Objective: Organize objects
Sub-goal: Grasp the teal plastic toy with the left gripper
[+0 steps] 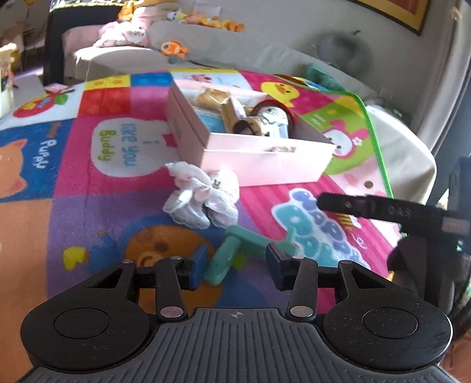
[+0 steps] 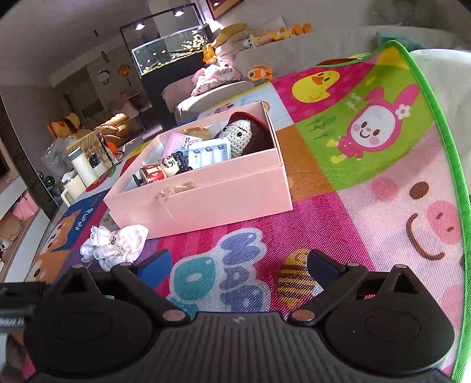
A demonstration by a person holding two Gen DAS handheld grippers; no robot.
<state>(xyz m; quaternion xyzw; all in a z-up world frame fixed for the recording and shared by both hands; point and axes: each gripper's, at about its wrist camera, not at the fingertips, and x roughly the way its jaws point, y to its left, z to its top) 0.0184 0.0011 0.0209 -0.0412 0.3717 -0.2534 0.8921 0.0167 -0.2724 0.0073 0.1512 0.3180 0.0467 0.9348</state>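
Jaws apart, the left gripper (image 1: 235,266) straddles a teal plastic handled tool (image 1: 235,250) at lower centre; the right gripper (image 2: 240,265) gapes over the colourful cartoon play mat (image 2: 368,182).

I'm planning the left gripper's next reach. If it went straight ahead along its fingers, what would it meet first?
Most likely the teal plastic toy, lying on the play mat between the open left gripper's fingertips. Beyond it lie the crumpled white cloth and then the pink box. Depth is hard to judge.

We note a grey sofa (image 2: 309,44) strewn with plush toys (image 1: 173,48) at the back, a lit aquarium (image 2: 167,50) on a dark stand, pale walls, daylight, and a framed picture (image 1: 412,14) hung upper right.
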